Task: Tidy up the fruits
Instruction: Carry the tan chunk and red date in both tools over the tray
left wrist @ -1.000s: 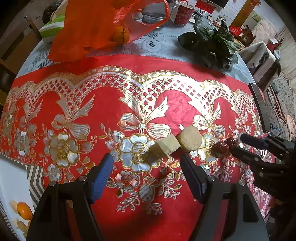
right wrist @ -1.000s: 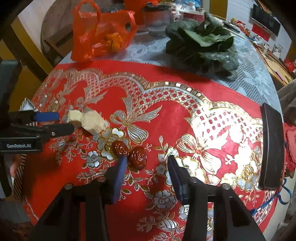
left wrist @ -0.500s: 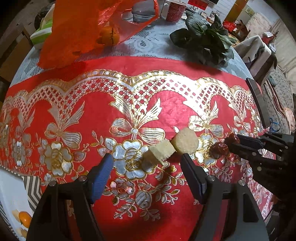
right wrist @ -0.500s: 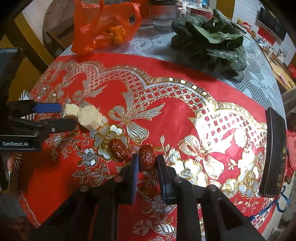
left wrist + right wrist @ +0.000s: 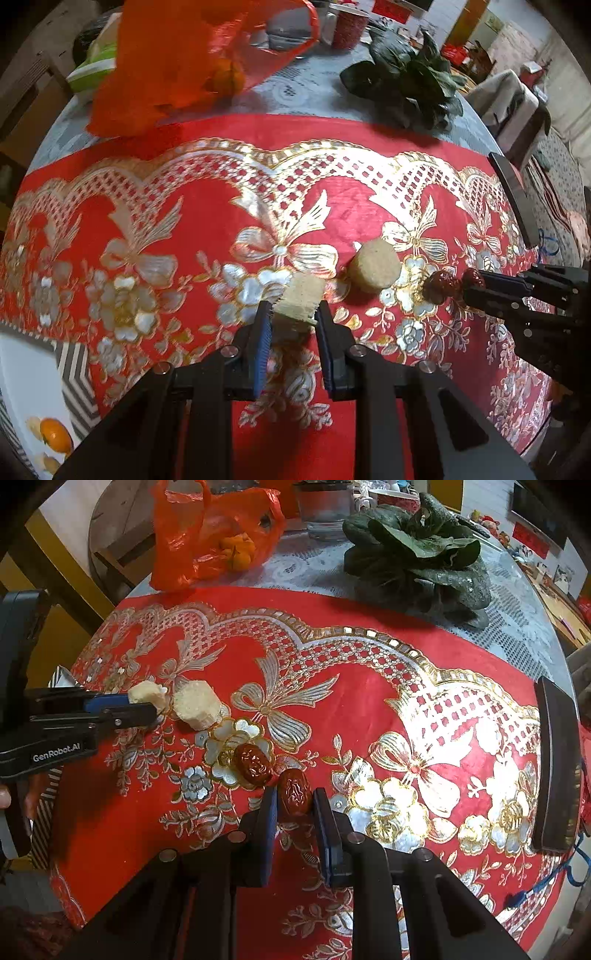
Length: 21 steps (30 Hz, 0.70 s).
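Left wrist view: the left gripper (image 5: 291, 321) is pinching a pale cut chunk (image 5: 301, 298), its jaws closed onto the piece from both sides, on the red cloth (image 5: 184, 229). A second, rounder pale piece (image 5: 375, 263) is lying just beside it at two o'clock. Farther toward three o'clock the right gripper (image 5: 476, 282) is reaching in at two dates (image 5: 441, 285). A plate (image 5: 22, 376) with orange fruit is showing at eight o'clock, at the frame's edge. The gripper is pointing steeply down at the cloth.

Right wrist view: the right gripper (image 5: 295, 805) is clamping one date (image 5: 294, 792) between its pads, jaws drawn in tight on it. The other date (image 5: 253, 763) is lying at eleven o'clock, touching or nearly so. The left gripper (image 5: 142, 707) is coming in from nine o'clock, holding its chunk (image 5: 147, 694). This gripper too is angling steeply downward.

Judging by this, both hands are at the grasp stage of sorting. Next is probably a clean lift without nudging the neighbouring pieces, then a carry to the plate, if that is the destination.
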Tool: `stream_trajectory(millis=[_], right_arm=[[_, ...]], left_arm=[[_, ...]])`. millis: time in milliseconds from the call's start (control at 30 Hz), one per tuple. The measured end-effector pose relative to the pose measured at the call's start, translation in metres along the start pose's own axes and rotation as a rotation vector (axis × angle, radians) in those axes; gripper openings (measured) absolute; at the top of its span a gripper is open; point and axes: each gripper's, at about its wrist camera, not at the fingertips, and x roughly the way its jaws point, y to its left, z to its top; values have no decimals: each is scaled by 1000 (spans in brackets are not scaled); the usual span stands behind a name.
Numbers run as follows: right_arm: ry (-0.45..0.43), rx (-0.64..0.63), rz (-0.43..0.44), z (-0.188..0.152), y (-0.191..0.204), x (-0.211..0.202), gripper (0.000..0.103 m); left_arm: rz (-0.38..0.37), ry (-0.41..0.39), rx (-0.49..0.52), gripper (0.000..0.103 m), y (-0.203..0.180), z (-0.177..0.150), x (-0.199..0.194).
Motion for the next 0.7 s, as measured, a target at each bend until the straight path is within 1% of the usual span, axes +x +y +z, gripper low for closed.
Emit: stream_trajectory(millis=[167, 400, 700], right_arm=[[-10, 12, 5, -3, 2, -8, 21], [-23, 17, 23, -13, 13, -22, 21], [-23, -3, 65, -21, 44, -25, 21]], left_arm=[[19, -12, -25, 23, 6, -12, -11], [21, -19, -47, 23, 8, -30, -25], [35, -35, -56, 23, 11, -44, -41]])
